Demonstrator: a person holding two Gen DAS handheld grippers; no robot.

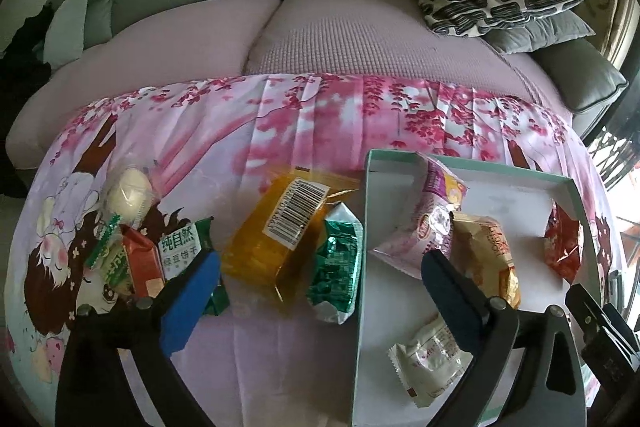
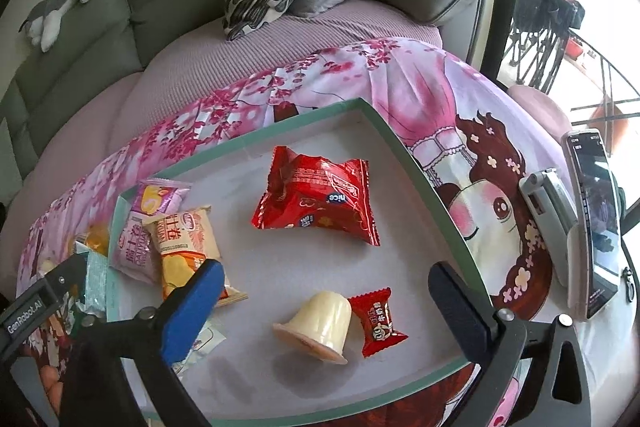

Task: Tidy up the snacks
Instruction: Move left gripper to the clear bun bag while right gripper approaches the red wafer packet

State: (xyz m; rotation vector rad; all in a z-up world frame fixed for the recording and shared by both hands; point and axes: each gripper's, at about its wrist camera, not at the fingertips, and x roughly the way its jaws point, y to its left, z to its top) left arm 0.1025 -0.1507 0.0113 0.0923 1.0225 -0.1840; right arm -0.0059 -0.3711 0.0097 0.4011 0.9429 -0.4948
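Right wrist view has the right gripper (image 2: 324, 291) spread wide and empty over the box (image 2: 400, 135), right above the jelly cup (image 2: 320, 323) and small red candy (image 2: 378, 319) lying inside. Left gripper (image 1: 320, 279) is wide open too, pinching nothing, straddling the box edge by the yellow pack (image 1: 276, 239) and green pack (image 1: 336, 263) on the cloth (image 1: 320, 115). Looks like it's between drops, so next grab is probably a loose pack outside.

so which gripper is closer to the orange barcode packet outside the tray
Left. The left gripper hangs open right over the orange packet; the right gripper is over the tray, near the jelly cup.
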